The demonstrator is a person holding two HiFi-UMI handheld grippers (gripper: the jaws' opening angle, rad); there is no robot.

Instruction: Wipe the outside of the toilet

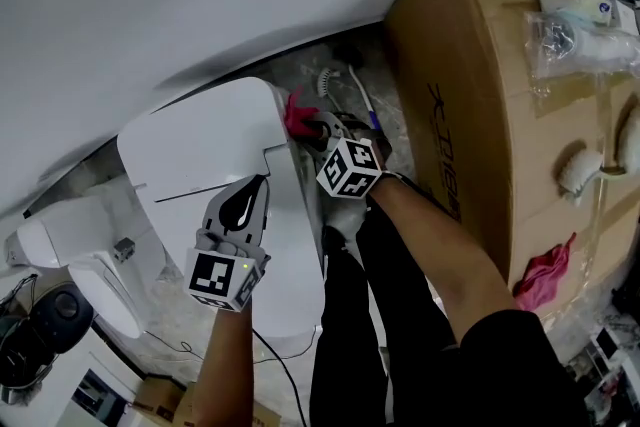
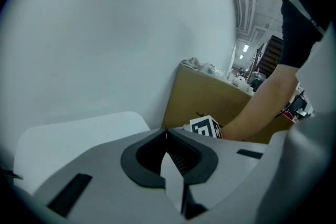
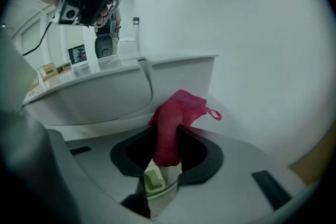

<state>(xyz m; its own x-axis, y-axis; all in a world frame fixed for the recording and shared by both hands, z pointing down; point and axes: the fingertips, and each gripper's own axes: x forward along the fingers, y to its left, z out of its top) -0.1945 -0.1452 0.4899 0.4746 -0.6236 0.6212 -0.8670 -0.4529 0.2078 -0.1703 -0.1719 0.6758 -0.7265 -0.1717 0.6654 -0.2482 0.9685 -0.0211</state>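
Note:
The white toilet [image 1: 210, 150] stands against the wall, its tank lid under my left gripper [image 1: 257, 183], whose jaws are shut with nothing between them. In the left gripper view the shut tips [image 2: 167, 131] hover above the tank's flat top [image 2: 73, 136], apart from it. My right gripper [image 1: 318, 129] is shut on a red cloth [image 1: 297, 112] and holds it at the tank's right side. In the right gripper view the cloth [image 3: 176, 115] bunches up out of the jaws beside the white toilet body [image 3: 105, 93]; whether it touches I cannot tell.
A big cardboard box [image 1: 470, 115] stands close on the right, leaving a narrow gap. A toilet brush [image 1: 329, 81] lies on the floor behind the toilet. Another red cloth [image 1: 545, 270] and scrub brushes [image 1: 580, 170] lie on the box. A dark object [image 1: 40, 325] sits bottom left.

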